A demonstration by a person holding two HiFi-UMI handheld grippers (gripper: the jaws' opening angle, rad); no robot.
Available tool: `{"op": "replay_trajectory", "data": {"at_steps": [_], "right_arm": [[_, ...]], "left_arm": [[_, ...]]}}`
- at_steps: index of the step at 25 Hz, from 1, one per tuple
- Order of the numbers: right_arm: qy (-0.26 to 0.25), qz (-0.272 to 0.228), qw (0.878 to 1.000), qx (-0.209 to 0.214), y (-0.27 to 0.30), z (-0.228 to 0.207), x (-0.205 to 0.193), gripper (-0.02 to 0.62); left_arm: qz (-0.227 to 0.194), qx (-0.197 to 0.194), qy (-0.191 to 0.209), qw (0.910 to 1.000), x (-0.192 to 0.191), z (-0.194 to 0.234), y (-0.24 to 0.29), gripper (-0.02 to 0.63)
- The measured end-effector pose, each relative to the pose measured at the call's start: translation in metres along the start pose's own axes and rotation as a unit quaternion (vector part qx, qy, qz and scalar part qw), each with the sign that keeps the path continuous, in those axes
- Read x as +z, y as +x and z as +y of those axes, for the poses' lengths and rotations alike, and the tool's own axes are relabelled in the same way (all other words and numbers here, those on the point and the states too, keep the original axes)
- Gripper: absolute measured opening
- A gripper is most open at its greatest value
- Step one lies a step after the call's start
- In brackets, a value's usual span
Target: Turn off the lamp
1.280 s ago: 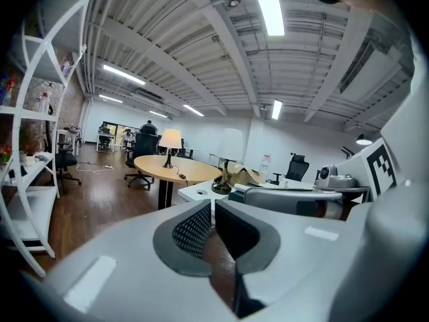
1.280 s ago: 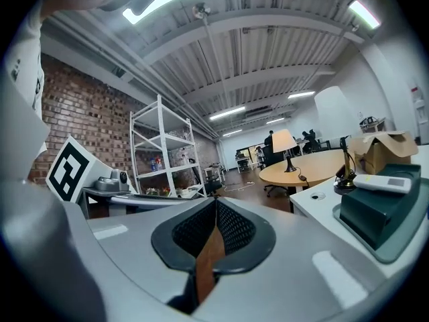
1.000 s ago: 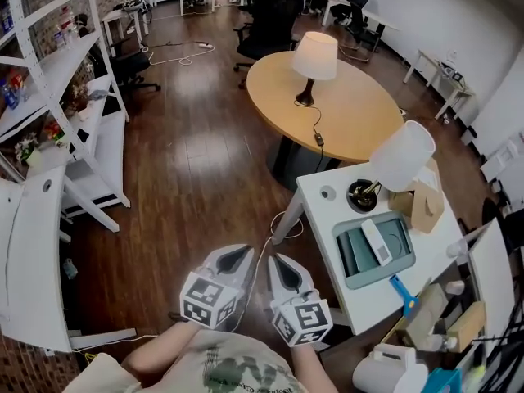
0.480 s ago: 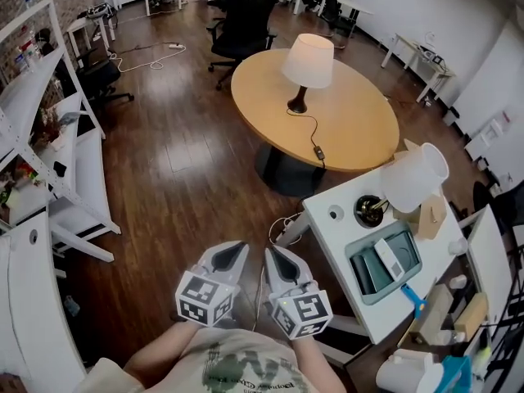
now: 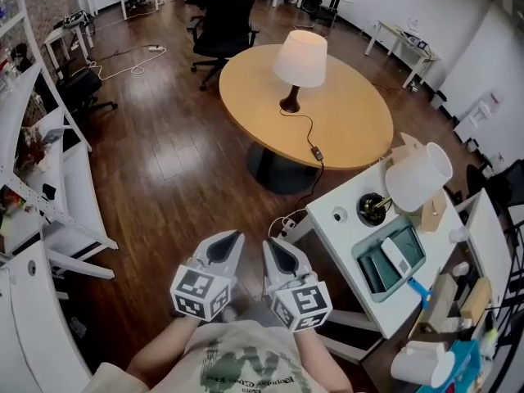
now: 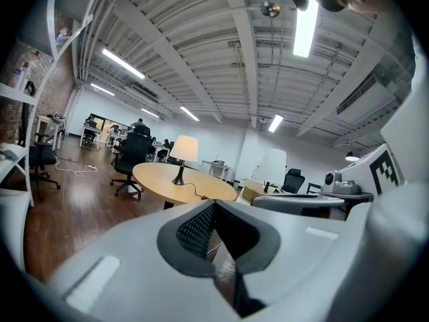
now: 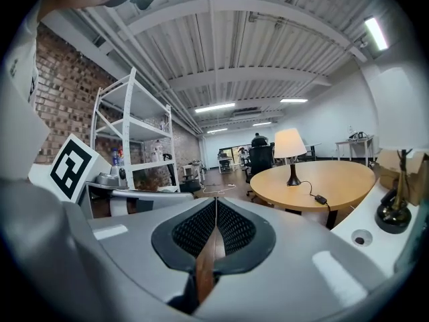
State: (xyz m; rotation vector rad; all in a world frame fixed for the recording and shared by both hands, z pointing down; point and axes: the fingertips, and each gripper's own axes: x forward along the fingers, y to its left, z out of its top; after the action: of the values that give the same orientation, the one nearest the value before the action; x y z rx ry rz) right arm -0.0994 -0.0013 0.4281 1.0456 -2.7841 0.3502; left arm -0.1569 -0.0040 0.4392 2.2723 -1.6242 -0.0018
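The person is holding both tools low in front of the body, side by side and just apart, over the dark wooden floor. The left tool is clenched: in its own view the two dark ribbed pads are meeting at the tip, with nothing between them. The right tool is likewise clenched and empty, its pads pressing together along one thin line. Both are pointing forward and slightly downward toward the desks, well apart from anything on them.

The lamp is standing upright on the round desk, toward that desk's far side, well ahead of both tools. Its cream shade is looking softly lit above a dark base. A black cord is running from the base across the wood toward the near edge, where a small inline switch is lying on the desktop just before the cord drops over the rim. In the right tool's view the lamp is showing to the right of the jaws, with the switch on the desk below it.

Nearer and to the right, a white desk is carrying a second lamp with a tilted white shade, beside a grey tray. A black office chair is standing beyond the round desk, and white shelving is lining the left side.
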Motion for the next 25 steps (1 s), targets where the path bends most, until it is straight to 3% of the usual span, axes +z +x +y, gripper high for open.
{"op": "replay_trajectory", "data": {"at_steps": [13, 25], "right_arm": [[0.012, -0.011, 1.0, -0.003, 0.074, -0.046, 0.011, 0.006], [0.026, -0.024, 0.999, -0.033, 0.147, -0.168, 0.049, 0.01]], "left_arm": [[0.019, -0.008, 0.017, 0.9997, 0.01, 0.038, 0.067, 0.0], [0.043, -0.037, 0.034, 0.9978, 0.045, 0.059, 0.209, 0.0]]}}
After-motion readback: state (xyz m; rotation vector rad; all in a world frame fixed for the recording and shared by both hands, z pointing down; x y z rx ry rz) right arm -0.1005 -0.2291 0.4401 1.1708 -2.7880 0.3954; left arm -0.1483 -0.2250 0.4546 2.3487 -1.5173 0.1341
